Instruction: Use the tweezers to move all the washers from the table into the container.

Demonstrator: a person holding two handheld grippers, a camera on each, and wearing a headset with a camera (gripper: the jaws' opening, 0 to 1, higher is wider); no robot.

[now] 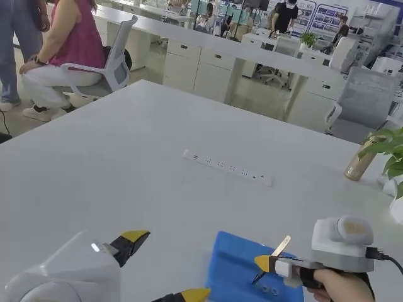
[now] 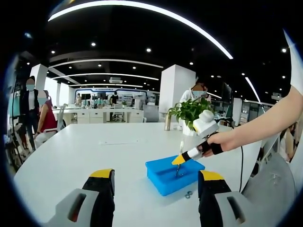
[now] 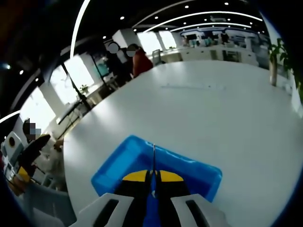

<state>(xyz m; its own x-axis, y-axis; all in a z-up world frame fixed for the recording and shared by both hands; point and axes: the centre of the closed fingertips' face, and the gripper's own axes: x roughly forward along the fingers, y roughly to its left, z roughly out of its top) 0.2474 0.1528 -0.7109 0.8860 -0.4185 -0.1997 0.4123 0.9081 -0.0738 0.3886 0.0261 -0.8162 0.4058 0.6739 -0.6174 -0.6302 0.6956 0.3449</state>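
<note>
A blue container (image 1: 228, 267) sits on the white table near its front edge. My right gripper (image 1: 264, 263) is shut on the tweezers (image 1: 281, 246) and holds them tips down over the container (image 3: 124, 155); the thin tweezers (image 3: 153, 163) run out from between its closed yellow jaws. In the left gripper view the tweezers' tips (image 2: 177, 173) dip inside the container (image 2: 166, 176), and two small washers (image 2: 188, 194) lie on the table just in front of it. My left gripper (image 1: 162, 266) hovers open and holds nothing, to the left of the container.
A white power strip (image 1: 228, 167) lies mid-table. At the far right edge stand a brass-coloured bottle (image 1: 360, 160) and a green plant (image 1: 387, 151). A person sits on an office chair (image 1: 116, 60) beyond the table's far left corner. More desks lie behind.
</note>
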